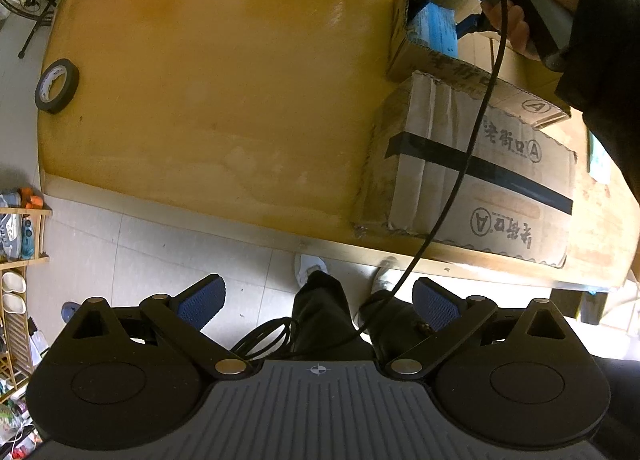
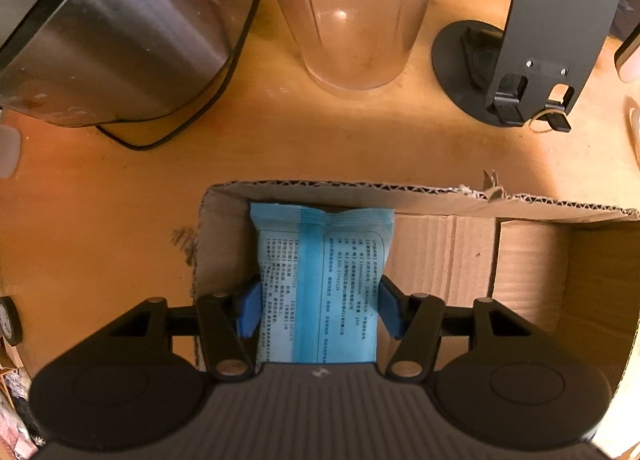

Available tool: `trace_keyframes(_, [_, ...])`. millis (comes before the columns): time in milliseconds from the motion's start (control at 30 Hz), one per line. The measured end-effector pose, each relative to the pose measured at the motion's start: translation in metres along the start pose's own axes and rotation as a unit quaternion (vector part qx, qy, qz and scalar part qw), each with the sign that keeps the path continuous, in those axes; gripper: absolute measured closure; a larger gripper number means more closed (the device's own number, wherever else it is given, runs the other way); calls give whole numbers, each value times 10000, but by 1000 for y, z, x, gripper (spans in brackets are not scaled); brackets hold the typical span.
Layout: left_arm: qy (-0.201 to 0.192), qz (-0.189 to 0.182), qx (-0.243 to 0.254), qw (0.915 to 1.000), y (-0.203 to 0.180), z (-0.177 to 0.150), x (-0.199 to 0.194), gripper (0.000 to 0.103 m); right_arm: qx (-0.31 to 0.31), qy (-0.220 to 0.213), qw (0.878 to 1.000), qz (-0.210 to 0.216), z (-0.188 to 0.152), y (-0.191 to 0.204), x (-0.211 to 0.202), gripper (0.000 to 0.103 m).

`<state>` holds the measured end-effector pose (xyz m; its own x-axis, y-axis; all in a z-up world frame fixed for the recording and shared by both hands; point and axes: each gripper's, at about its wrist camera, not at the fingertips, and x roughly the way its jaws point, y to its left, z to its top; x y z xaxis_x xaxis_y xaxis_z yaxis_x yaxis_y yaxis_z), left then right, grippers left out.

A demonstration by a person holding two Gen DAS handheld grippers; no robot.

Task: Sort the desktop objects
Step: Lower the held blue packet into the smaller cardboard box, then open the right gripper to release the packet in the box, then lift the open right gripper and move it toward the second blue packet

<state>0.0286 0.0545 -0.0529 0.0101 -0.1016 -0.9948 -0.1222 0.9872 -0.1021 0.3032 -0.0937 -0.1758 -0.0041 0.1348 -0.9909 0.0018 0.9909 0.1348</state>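
Between the blue pads of the right gripper [image 2: 319, 310] sits a light blue packet [image 2: 320, 284], clamped on both sides and hanging inside the open cardboard box [image 2: 440, 196], at its left end. To do this step well, I think the packet should go low to the box floor before the jaws let go, so it lies flat. The left gripper [image 1: 318, 306] waits spread apart and empty, near the table edge. Farther left on the table [image 1: 220, 80] lies a black tape roll [image 1: 57, 85], probably next to sort.
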Motion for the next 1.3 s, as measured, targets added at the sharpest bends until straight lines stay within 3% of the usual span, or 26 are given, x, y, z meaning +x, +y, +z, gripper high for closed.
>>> trace_keyframes(200, [5,-4,22,10000,0,1,1,0,23,-39,10000,32,-1,-2,-3,41])
trace_keyframes(333, [9,-13,30,10000,0,1,0,0,37,-69,10000,55,-2,-3,-5,21])
trace_keyframes(600, [11,-14,68,10000,-1,1,0,0,55,-128,9999,101,-4,-10,-9,9])
trace_keyframes(667, [8,-10,77,10000,-2,1,0,0,33,-165,9998,72,-4,-11,-11,0])
trace_keyframes(1300, [-74,18,118,9999,-10,0,-4,0,-156,-222,9995,140,-3,-11,-30,0])
